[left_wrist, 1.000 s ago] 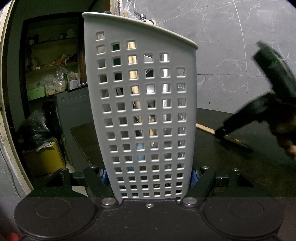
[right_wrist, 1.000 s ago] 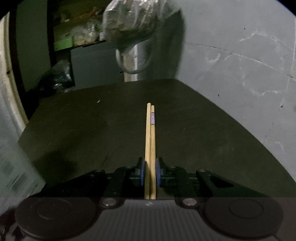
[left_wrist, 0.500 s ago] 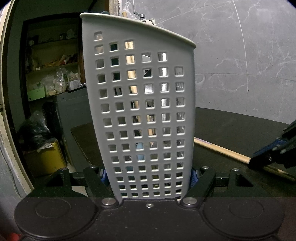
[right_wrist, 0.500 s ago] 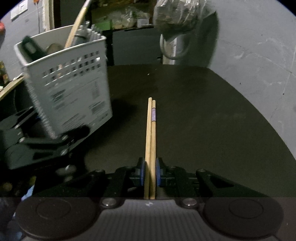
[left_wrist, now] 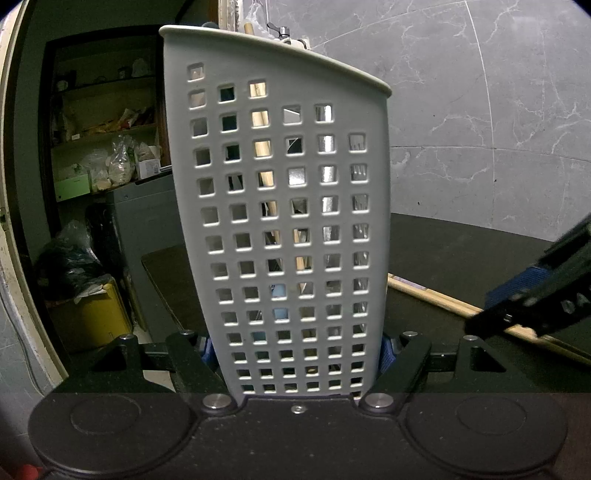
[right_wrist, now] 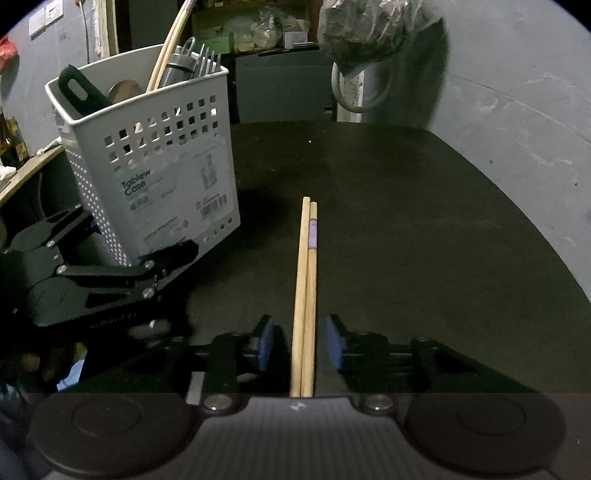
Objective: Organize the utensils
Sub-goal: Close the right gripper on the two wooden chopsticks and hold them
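Observation:
A grey perforated utensil basket (left_wrist: 291, 229) fills the left wrist view; my left gripper (left_wrist: 297, 354) is shut on its base. In the right wrist view the basket (right_wrist: 159, 177) stands tilted at the left, holding several utensils: chopsticks, forks, a dark spatula. A pair of wooden chopsticks (right_wrist: 306, 280) lies on the black table (right_wrist: 406, 221) between the jaws of my right gripper (right_wrist: 301, 349), which is open with gaps on both sides. The chopsticks (left_wrist: 436, 299) and the right gripper also show at the right of the left wrist view.
A grey marble wall stands behind the table. A plastic-wrapped bundle (right_wrist: 369, 26) hangs above the table's far edge. Shelves with bags (left_wrist: 107, 158) and a yellow box (left_wrist: 92, 314) lie beyond the table's left side.
My right gripper has opened and let go of the chopsticks, which now lie on the table. It moved closer to the basket. The left gripper and basket barely moved.

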Demonstrator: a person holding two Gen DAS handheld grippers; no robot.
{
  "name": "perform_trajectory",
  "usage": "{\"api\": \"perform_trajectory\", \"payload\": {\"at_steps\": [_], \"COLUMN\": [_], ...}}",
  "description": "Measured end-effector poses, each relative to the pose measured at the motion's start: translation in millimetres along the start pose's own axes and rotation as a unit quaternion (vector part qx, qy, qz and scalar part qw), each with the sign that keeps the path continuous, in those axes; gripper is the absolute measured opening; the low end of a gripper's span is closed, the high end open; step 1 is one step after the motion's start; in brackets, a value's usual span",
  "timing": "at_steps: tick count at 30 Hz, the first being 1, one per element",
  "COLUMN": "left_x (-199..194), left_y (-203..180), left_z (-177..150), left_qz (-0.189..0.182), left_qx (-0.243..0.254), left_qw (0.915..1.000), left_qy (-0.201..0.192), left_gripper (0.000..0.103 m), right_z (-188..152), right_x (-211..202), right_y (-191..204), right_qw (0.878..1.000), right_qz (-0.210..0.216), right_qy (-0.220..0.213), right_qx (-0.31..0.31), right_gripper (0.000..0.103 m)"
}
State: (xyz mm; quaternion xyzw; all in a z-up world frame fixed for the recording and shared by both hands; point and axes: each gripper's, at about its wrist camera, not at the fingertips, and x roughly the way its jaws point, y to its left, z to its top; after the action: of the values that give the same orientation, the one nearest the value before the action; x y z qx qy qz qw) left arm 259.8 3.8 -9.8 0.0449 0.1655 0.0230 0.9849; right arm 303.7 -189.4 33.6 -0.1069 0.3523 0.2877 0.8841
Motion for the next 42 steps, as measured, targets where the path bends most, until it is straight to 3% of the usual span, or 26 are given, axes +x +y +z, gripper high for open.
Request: {"api": "perform_trajectory", "payload": {"at_steps": [17, 24, 42], "left_x": [0.1, 0.1, 0.7], "left_y": [-0.1, -0.1, -1.3], "left_z": [0.1, 0.2, -0.9], "left_qz": [0.0, 0.0, 0.0], "left_qx": [0.0, 0.0, -0.001], "left_qw": [1.0, 1.0, 1.0], "left_qy": [0.0, 0.0, 0.0], "left_gripper": [0.077, 0.077, 0.077], "right_z": [51.8, 54.0, 52.3], "right_x": [54.9, 60.6, 51.9], "right_y": [-6.3, -4.4, -2.5], "right_qw": [1.0, 1.0, 1.0], "right_qz": [-0.002, -0.006, 0.004], "right_qy": [-0.004, -0.015, -0.001], "right_qx": [0.016, 0.003, -0.007], "right_gripper": [0.041, 0.016, 0.016]}}
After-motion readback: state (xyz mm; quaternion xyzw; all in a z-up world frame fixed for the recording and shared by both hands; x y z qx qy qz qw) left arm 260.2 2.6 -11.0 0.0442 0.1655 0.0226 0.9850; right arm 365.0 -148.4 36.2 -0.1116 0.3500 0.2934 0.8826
